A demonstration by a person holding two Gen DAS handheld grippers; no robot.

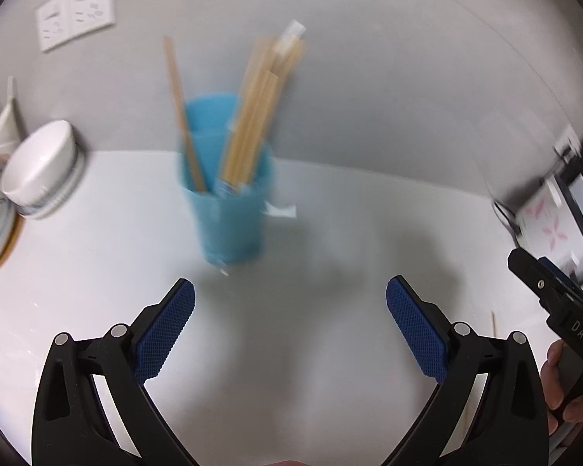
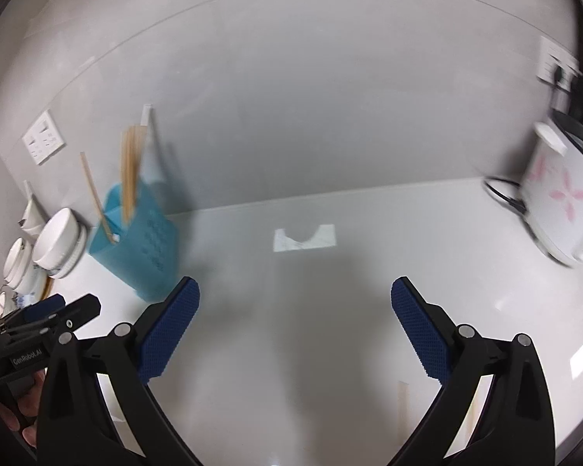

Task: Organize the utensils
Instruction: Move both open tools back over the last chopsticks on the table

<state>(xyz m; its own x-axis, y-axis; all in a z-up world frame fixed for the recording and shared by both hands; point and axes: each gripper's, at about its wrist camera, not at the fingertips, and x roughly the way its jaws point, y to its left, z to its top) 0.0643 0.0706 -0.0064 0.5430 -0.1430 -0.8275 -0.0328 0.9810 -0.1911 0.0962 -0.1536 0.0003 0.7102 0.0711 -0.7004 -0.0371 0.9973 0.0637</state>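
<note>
blue holder [image 1: 229, 194] stands upright on the white surface [image 1: 330, 349], close to the grey back wall; motion blur softens it in both views. wooden chopsticks [image 1: 252, 128] stand in the holder, leaning: one single stick [image 1: 182, 116] on the holder's left side, a bundle on its right, with a white paper-sleeved piece [image 1: 291, 37] topping the bundle. a small white wrapper scrap [image 1: 281, 209] lies just beside the holder's base.

beyond the holder to its left: an upturned white bowl [image 1: 42, 167], near the wall. a double wall socket [image 1: 75, 9] sits above and left of the holder. well to the holder's right, a white appliance with pink flower print [image 2: 563, 202].

writing: "das" on the right gripper's body seen in the left wrist view; "genrobot.ai" on the left gripper's body seen in the right wrist view.

left gripper [image 1: 290, 330]: spread wide, nothing between the blue pads, short of the holder and above the surface. right gripper [image 2: 295, 326]: spread wide too, holding nothing, to the holder's right. a single stick [image 1: 493, 324] lies on the surface near the right gripper.
</note>
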